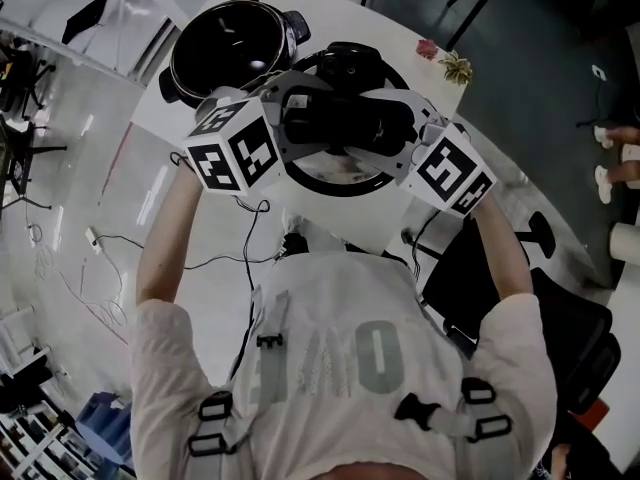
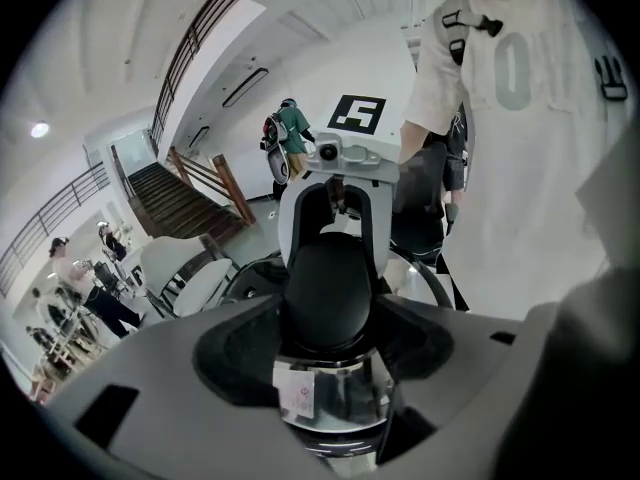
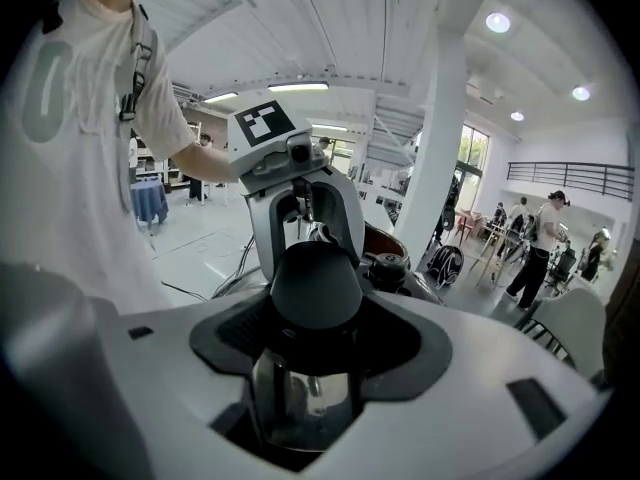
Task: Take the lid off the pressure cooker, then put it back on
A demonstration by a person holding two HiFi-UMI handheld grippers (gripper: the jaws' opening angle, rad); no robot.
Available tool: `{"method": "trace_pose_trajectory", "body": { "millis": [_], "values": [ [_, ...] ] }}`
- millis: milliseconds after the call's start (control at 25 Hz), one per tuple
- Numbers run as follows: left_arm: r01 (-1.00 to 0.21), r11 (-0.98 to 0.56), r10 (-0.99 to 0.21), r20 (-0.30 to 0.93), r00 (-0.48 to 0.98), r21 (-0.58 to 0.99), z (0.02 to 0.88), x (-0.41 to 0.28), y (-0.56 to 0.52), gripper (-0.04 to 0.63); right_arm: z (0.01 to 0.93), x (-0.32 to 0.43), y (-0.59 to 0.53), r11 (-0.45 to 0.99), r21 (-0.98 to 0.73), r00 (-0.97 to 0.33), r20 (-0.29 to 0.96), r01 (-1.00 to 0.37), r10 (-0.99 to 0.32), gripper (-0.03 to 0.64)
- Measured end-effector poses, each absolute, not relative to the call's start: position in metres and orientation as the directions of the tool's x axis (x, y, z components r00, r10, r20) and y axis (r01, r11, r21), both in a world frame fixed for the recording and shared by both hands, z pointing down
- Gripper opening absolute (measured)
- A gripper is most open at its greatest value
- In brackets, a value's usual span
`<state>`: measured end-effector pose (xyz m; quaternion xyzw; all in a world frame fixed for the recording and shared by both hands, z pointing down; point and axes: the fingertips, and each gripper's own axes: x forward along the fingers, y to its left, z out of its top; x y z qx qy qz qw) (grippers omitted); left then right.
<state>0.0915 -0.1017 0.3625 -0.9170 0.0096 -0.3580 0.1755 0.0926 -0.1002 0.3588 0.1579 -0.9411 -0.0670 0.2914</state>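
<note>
**A:** Which step is this?

**B:** I'd say it's the turn between the 2 halves. The lid [image 1: 340, 176] is off and in the air above the table [image 1: 410, 43]. The pot [image 1: 225, 53] stands open just past it, on the left gripper's side.

**A:** And the tools?

**B:** The left gripper [image 1: 285, 118] and right gripper [image 1: 418, 138] each clamp 1 end of the handle [image 1: 345, 123]. Their jaws are part-way apart, with the black bar filling the gap. They face each other across it.

**A:** What does the next move call for?

**B:** Probably carrying the lid back over the pot's mouth and centring it. Both hands should sink together so the rim meets the pot flat. A tilt could catch 1 edge first. It may also need a twist to lock, though I can't see the lugs.

**A:** How do the parts look?

**B:** The lid is a round disc of polished steel, and its bright rim mirrors the room. The handle is smooth black plastic with rounded ends, so the hold could slide. A small sticker [image 2: 297, 398] sits on the steel below it. The pot is round, dark and glossy inside. The table is white with a curved edge.
</note>
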Motion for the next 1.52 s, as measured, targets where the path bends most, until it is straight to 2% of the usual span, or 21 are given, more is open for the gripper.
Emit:
{"method": "trace_pose_trajectory", "body": {
  "millis": [360,640,1120,1520],
  "values": [
    [0.186,-0.895,-0.178,0.705,0.686,-0.407,0.358,0.087,-0.101,0.276,0.355,0.089,-0.099,0.906,0.248,-0.796,0.436,-0.342,-0.42,0.282],
    [0.197,-0.878,-0.189,0.696,0.693,-0.435,0.31,-0.012,-0.156,0.273,0.309,-0.011,-0.155,0.899,0.258,-0.799,0.416,-0.355,-0.435,0.282],
    [0.074,-0.904,-0.264,0.684,0.68,-0.422,0.304,-0.062,-0.227,0.272,0.303,-0.062,-0.226,0.944,0.245,-0.839,0.446,-0.22,-0.311,0.282],
    [0.057,-0.942,-0.211,0.713,0.668,-0.331,0.333,-0.081,-0.251,0.268,0.333,-0.083,-0.252,0.975,0.112,-0.863,0.453,-0.193,-0.223,0.282]
  ]
}}
